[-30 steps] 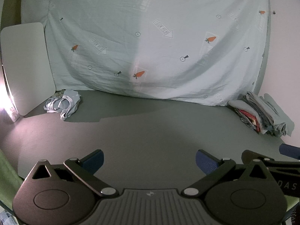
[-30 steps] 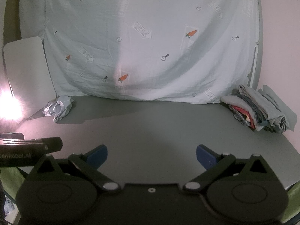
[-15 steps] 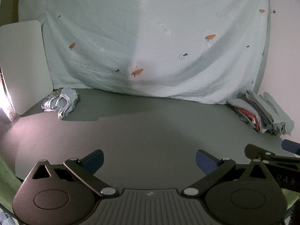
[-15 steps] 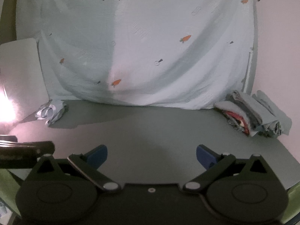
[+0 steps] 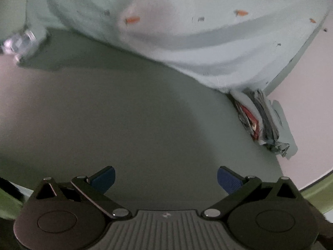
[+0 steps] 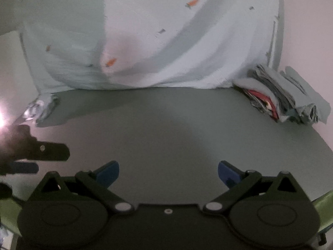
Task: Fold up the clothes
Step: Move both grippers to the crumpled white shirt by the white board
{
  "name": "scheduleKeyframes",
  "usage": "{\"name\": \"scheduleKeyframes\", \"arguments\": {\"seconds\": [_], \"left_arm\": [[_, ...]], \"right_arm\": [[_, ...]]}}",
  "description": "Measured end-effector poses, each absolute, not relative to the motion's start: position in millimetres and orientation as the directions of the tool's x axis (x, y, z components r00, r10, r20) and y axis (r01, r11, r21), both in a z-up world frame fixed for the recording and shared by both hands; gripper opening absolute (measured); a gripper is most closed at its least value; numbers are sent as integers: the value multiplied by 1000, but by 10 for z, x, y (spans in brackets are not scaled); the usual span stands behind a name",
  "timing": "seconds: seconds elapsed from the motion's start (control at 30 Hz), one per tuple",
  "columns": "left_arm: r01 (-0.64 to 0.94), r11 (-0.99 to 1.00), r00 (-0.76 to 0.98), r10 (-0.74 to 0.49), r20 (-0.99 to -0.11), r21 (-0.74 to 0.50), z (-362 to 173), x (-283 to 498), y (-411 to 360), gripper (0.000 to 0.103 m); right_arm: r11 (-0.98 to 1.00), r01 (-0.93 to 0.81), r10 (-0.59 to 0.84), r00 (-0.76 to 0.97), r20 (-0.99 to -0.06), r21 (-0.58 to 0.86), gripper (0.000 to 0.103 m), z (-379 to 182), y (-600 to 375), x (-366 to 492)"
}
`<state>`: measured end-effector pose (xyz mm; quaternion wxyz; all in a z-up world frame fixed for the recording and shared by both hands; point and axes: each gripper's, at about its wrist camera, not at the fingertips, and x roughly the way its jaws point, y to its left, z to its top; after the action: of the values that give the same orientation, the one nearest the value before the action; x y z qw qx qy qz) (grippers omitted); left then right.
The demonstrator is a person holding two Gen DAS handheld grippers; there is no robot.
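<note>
Clothes show in two places in the left wrist view: a folded stack (image 5: 264, 120) at the far right edge of the grey surface (image 5: 124, 114), with red fabric showing between grey and pale blue layers, and a small crumpled garment (image 5: 19, 41) at the far left, blurred. Behind both hangs a pale sheet (image 5: 177, 25) printed with small orange carrots, its lower edge meeting the surface. The left tool (image 5: 165, 178) hovers over the near part of the surface, its blue-padded fingers (image 5: 104, 178) spread wide with nothing between them.

In the right wrist view the folded stack (image 6: 285, 98) lies at the right rear of the surface (image 6: 166, 129), just beside the sheet (image 6: 156, 41). The crumpled garment (image 6: 42, 109) sits at the left rear, near a bright glare at the picture's edge. The right tool (image 6: 168, 171) is spread wide and empty above the bare near surface. The left tool (image 6: 39, 154) appears as a dark shape at the left side, well apart from both lots of clothes.
</note>
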<state>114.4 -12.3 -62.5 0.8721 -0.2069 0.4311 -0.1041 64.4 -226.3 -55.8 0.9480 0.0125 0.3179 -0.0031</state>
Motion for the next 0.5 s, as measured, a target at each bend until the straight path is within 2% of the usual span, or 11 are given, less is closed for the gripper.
{"name": "scheduleKeyframes", "arguments": {"seconds": [0.17, 0.3, 0.33, 0.37, 0.4, 0.5], "left_arm": [[-47, 881, 555, -369, -746, -471, -580, 1573, -70, 98], [-110, 905, 578, -277, -767, -410, -469, 1852, 77, 98], [-136, 913, 581, -241, -778, -384, -463, 1921, 115, 96], [-160, 919, 583, -206, -786, -360, -453, 1989, 156, 87], [-176, 922, 584, -184, -790, -344, -427, 2052, 210, 83], [-185, 925, 621, -152, -769, -333, -278, 2139, 346, 81]], "right_arm": [[1000, -24, 15, 785, -620, -6, 95, -725, -2372, 1305], [995, -102, 80, 781, -619, -1, 93, -871, -2331, 1819], [992, -130, 97, 781, -617, -8, 92, -915, -2288, 1939], [989, -148, 101, 777, -621, -25, 91, -946, -2236, 2039], [985, -167, 105, 774, -625, -41, 90, -977, -2184, 2140], [976, -212, 138, 759, -636, -40, 90, -971, -2043, 2388]]}}
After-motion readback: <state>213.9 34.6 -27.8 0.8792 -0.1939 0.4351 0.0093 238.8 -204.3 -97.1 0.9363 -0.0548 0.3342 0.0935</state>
